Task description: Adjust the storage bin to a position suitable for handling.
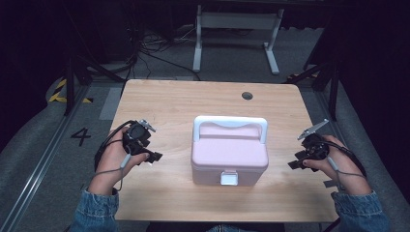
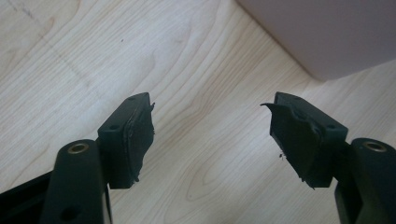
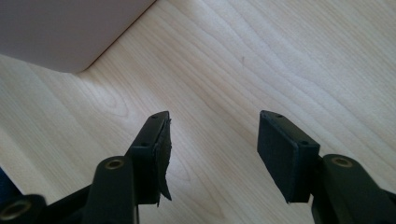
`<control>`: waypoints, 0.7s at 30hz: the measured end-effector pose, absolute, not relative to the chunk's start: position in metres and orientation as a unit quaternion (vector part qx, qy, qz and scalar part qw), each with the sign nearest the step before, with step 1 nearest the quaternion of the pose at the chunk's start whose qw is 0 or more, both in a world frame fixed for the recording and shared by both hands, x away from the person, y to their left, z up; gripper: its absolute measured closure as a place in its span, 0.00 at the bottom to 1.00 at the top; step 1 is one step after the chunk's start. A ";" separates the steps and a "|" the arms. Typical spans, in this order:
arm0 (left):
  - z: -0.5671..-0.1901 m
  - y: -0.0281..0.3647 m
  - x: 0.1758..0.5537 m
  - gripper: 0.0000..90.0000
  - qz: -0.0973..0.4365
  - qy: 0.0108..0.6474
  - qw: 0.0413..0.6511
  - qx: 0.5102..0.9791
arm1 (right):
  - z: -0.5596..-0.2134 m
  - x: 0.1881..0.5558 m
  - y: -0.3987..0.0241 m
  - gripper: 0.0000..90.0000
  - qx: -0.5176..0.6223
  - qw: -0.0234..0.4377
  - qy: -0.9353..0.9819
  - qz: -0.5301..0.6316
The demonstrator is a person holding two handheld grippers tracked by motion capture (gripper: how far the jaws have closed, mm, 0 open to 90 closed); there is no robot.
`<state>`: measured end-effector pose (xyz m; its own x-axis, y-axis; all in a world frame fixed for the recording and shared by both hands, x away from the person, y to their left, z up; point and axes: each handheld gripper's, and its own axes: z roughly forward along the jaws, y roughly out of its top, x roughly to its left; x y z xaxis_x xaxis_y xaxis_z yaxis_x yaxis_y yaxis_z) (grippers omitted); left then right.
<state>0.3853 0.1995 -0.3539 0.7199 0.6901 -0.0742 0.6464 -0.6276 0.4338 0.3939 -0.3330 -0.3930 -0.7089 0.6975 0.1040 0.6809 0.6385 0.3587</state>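
Here the pink lidded box (image 1: 229, 155) is set mid-table between both grippers — left gripper (image 1: 155, 158) and right gripper (image 1: 292, 165) are held about equally near, jaws apart and empty; its white latch (image 1: 228, 178) is turned toward the person

Grey floor (image 1: 43, 145) marked 4; white frame (image 1: 237, 34) beyond table (image 1: 159, 96).

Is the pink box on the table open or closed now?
Closed. In the high view the lid of the pink box sits flat on its body, the white latch lies down at the front, and the white handle lies folded back.
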 end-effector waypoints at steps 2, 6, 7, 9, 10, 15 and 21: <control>-0.349 0.198 0.386 0.33 0.051 0.360 0.230 0.903 | -0.394 0.391 -0.333 0.50 0.378 0.013 0.906 0.192; -0.342 0.191 0.387 0.32 0.053 0.347 0.245 0.904 | -0.394 0.386 -0.333 0.50 0.376 0.011 0.906 0.196; -0.340 0.188 0.388 0.32 0.057 0.342 0.247 0.905 | -0.394 0.386 -0.333 0.50 0.375 0.011 0.906 0.197; -0.338 0.182 0.390 0.31 0.054 0.336 0.260 0.904 | -0.396 0.384 -0.333 0.50 0.377 0.012 0.905 0.196; -0.337 0.179 0.391 0.31 0.056 0.331 0.264 0.904 | -0.397 0.383 -0.333 0.50 0.376 0.013 0.906 0.195; -0.334 0.166 0.394 0.29 0.057 0.302 0.296 0.904 | -0.401 0.379 -0.334 0.49 0.380 0.008 0.905 0.191; -0.326 0.155 0.396 0.29 0.056 0.283 0.334 0.897 | -0.403 0.374 -0.334 0.49 0.378 0.005 0.905 0.196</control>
